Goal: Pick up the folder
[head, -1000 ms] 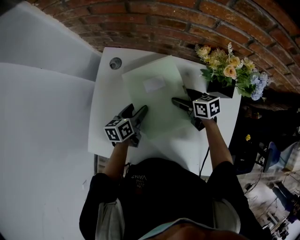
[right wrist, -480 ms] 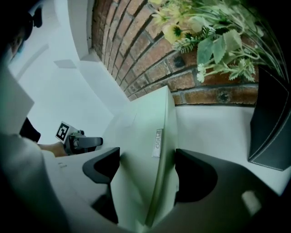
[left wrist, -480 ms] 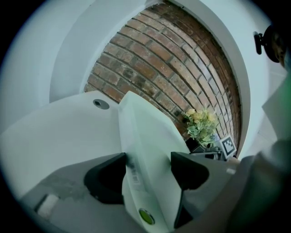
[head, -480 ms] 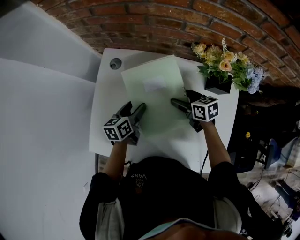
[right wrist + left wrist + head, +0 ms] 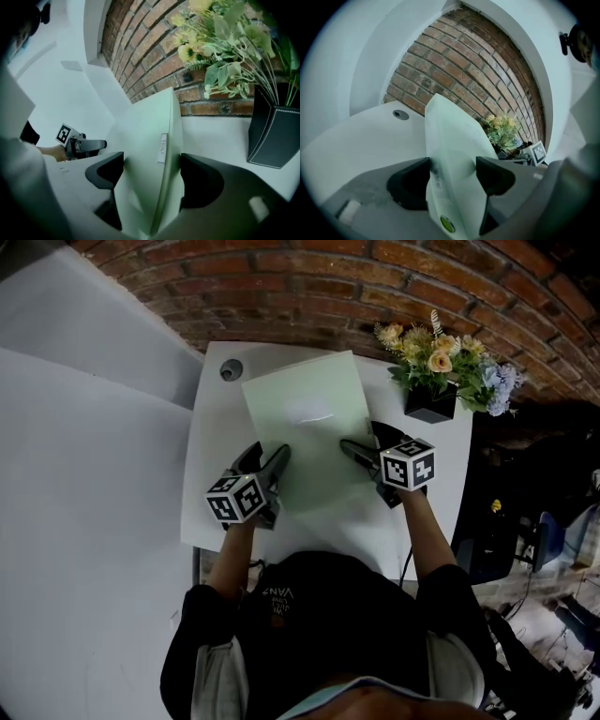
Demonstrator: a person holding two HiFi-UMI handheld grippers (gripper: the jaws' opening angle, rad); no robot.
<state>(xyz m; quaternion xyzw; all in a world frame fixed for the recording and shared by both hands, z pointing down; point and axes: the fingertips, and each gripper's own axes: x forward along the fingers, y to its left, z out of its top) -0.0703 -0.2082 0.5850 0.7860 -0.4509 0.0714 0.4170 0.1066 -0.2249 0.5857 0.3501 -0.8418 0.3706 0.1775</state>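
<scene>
A pale green folder (image 5: pixel 305 423) hangs tilted over the white table (image 5: pixel 211 484), its far edge toward the brick wall. My left gripper (image 5: pixel 274 463) is shut on its left edge, and in the left gripper view the folder (image 5: pixel 457 150) runs between both pads of that gripper (image 5: pixel 452 180). My right gripper (image 5: pixel 360 447) is shut on the right edge, near the spine label. In the right gripper view the folder (image 5: pixel 143 150) fills the gap of the right gripper (image 5: pixel 150 180). The left gripper (image 5: pixel 79 146) shows beyond it.
A black vase (image 5: pixel 431 402) of yellow and blue flowers (image 5: pixel 225 51) stands at the table's far right corner, close to my right gripper. A round cable grommet (image 5: pixel 231 370) sits at the far left corner. Brick wall runs behind; white panels lie to the left.
The folder has risen and shifted a little toward the brick wall, both grippers staying clamped on its sides and moving with it.
</scene>
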